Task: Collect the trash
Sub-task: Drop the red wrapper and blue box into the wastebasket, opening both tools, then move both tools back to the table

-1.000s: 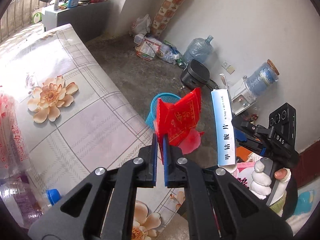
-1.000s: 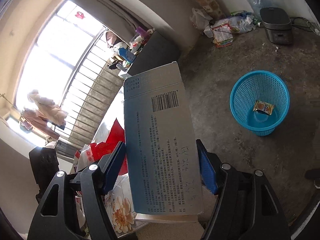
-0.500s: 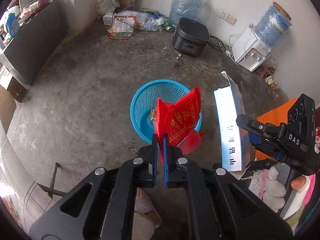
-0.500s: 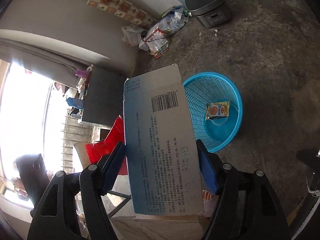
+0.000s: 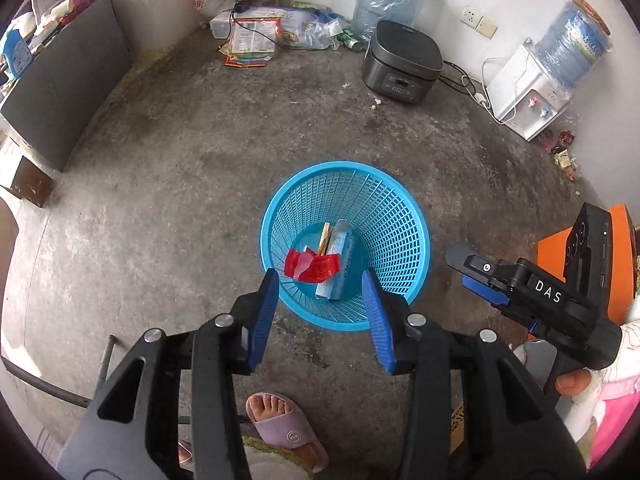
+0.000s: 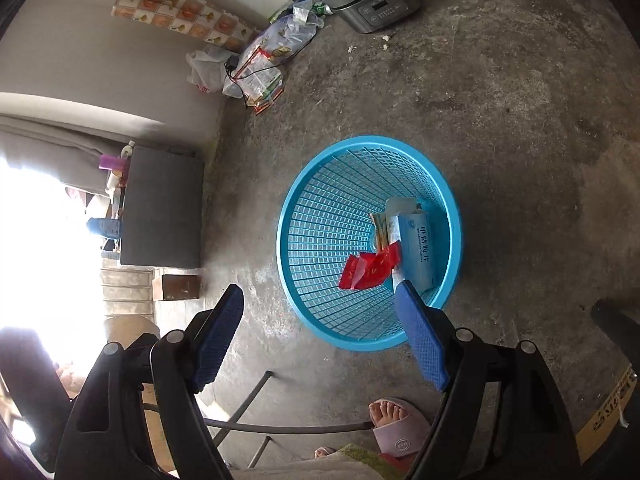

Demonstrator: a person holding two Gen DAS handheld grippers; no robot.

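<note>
Red wrapper (image 5: 313,266) and box (image 5: 335,265) now in basket (image 5: 408,240), no longer gripped; both hand-held grippers opening, empty.

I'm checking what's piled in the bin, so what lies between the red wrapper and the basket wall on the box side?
The pale blue medicine box lies there, leaning against the blue basket wall beside the red wrapper, clearest in the right wrist view.

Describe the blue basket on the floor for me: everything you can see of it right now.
The blue basket is a round, bright blue plastic bin with lattice walls and a solid rim, tapering to a narrower bottom. It stands upright on the bare concrete floor, mouth open. Inside lie a crumpled red wrapper, a pale blue carton leaning against the wall, and a yellowish packet. Neither gripper touches it.
</note>
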